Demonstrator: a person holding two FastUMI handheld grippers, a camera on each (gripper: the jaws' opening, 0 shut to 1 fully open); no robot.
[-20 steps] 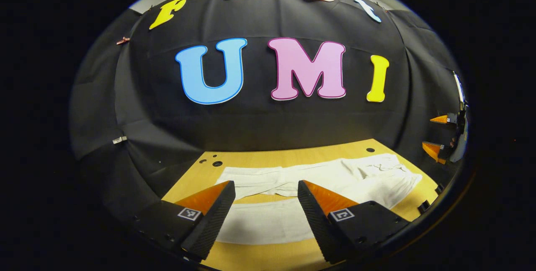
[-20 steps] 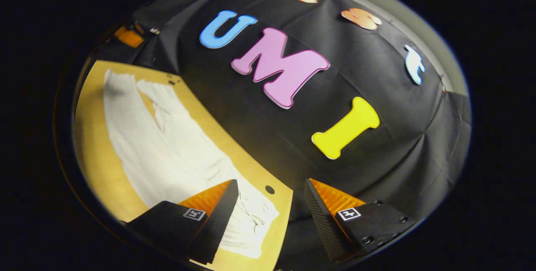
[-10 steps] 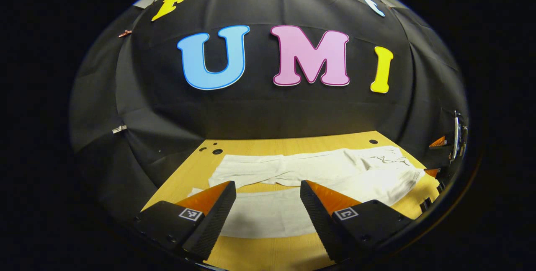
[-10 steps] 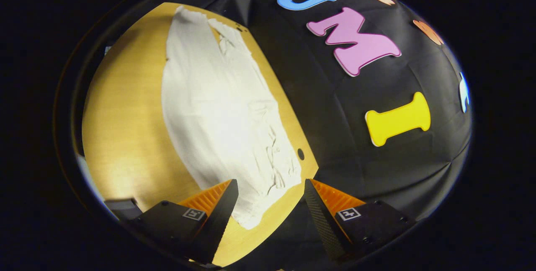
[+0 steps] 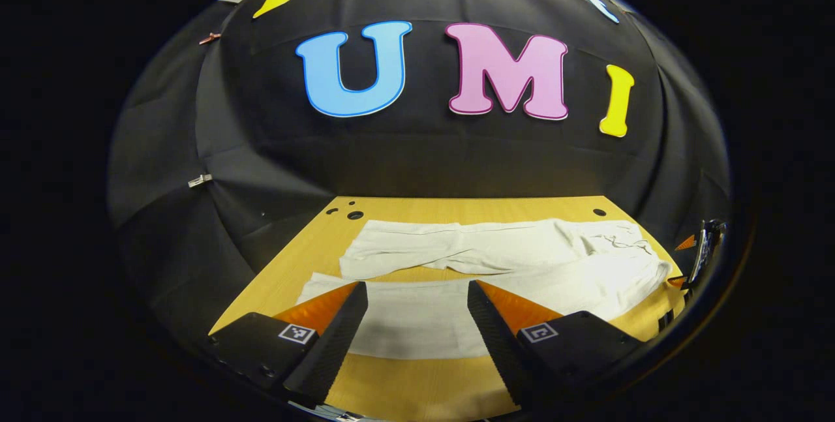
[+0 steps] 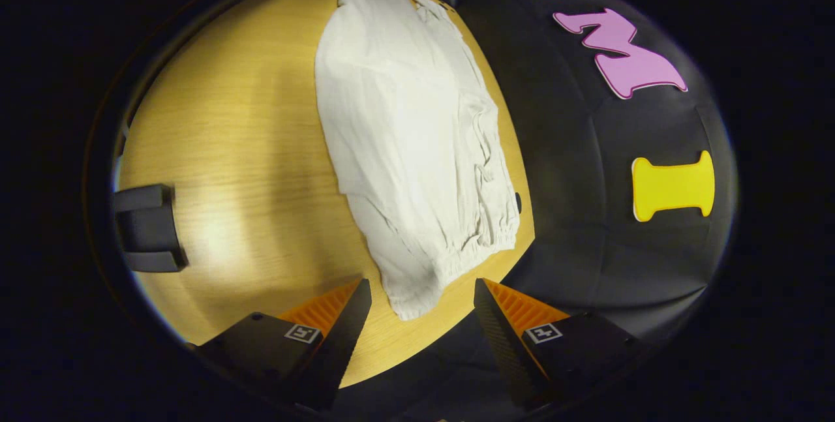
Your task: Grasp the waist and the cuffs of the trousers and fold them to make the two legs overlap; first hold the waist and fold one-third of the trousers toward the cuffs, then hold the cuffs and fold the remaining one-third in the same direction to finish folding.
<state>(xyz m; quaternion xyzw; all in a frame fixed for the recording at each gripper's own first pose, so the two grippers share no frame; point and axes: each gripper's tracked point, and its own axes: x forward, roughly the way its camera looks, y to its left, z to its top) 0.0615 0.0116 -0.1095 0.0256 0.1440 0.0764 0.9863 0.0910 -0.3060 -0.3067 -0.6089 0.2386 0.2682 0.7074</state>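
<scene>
White trousers (image 5: 509, 265) flat on wooden table (image 6: 228, 167); both tools parted.

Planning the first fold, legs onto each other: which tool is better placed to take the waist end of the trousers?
Probably the right tool: open, its fingers frame the gathered waistband of the trousers. The left tool faces a leg near the cuffs.

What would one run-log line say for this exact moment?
phase: approach | trousers: flat on table, unfolded | left gripper: open above near leg | right gripper: open at waist
</scene>
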